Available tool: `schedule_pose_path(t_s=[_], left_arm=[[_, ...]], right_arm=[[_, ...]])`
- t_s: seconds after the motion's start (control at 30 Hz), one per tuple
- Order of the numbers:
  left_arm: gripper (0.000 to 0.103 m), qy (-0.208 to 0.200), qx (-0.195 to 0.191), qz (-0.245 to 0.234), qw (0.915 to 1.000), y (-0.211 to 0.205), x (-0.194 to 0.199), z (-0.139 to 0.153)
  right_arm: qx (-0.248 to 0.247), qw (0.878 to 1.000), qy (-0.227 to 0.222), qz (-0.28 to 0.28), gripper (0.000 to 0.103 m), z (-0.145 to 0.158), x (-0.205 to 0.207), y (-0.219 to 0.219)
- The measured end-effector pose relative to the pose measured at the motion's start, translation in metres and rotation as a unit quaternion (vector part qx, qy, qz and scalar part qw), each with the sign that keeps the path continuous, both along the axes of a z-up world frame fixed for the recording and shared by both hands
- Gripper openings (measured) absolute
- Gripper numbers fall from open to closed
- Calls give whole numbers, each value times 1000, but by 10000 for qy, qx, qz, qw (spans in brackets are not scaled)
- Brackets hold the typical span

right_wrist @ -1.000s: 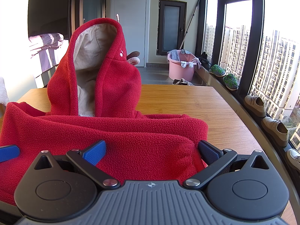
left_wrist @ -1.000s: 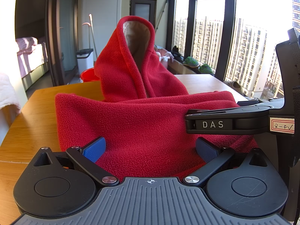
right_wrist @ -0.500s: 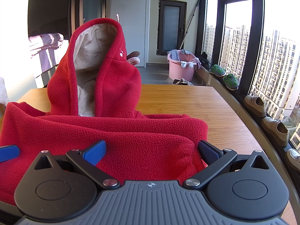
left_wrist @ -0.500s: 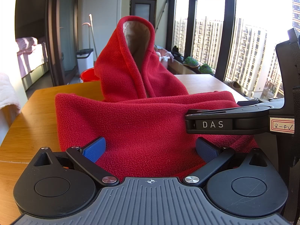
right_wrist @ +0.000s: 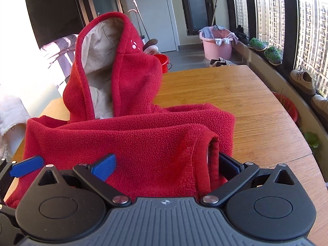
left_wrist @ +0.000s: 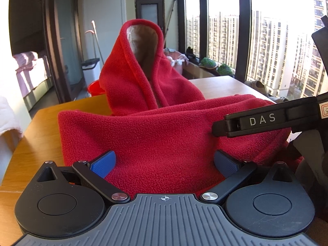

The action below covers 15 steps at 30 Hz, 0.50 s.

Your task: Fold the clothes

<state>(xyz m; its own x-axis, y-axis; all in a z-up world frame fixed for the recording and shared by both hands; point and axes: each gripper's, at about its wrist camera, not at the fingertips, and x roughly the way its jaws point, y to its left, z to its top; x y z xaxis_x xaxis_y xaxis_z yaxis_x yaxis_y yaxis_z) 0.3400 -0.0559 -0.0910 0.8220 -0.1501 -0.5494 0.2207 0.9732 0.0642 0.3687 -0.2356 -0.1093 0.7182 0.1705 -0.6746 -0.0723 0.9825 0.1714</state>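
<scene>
**Red fleece hoodie bunched between two open grippers on a wooden table**

A red fleece hoodie (left_wrist: 155,135) lies on a wooden table (right_wrist: 235,94) beside tall windows. Its body is folded into a thick, rumpled band across the near edge. The hood (right_wrist: 114,47) stands upright behind it, showing a pale beige lining. An armhole hem faces the right gripper (right_wrist: 166,167). Both the left gripper (left_wrist: 164,163) and the right one have their blue-padded fingers spread wide around the fleece, clamping nothing.
</scene>
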Motion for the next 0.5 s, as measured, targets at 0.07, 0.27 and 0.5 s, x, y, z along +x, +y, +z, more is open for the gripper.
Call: schedule_pose_path(t_s=[0.07, 0.27, 0.5], left_arm=[[103, 30, -64, 10, 10000, 2, 1, -1], [103, 170, -649, -159, 9976, 24, 0, 3], [103, 258, -1513, -293, 9877, 51, -4, 4]], right_arm=[[-146, 9999, 5, 54, 103, 1, 0, 5], [-301, 9960, -817, 182, 103, 31, -18, 12], [-1584, 9548, -2489, 365, 74, 108, 42, 72]])
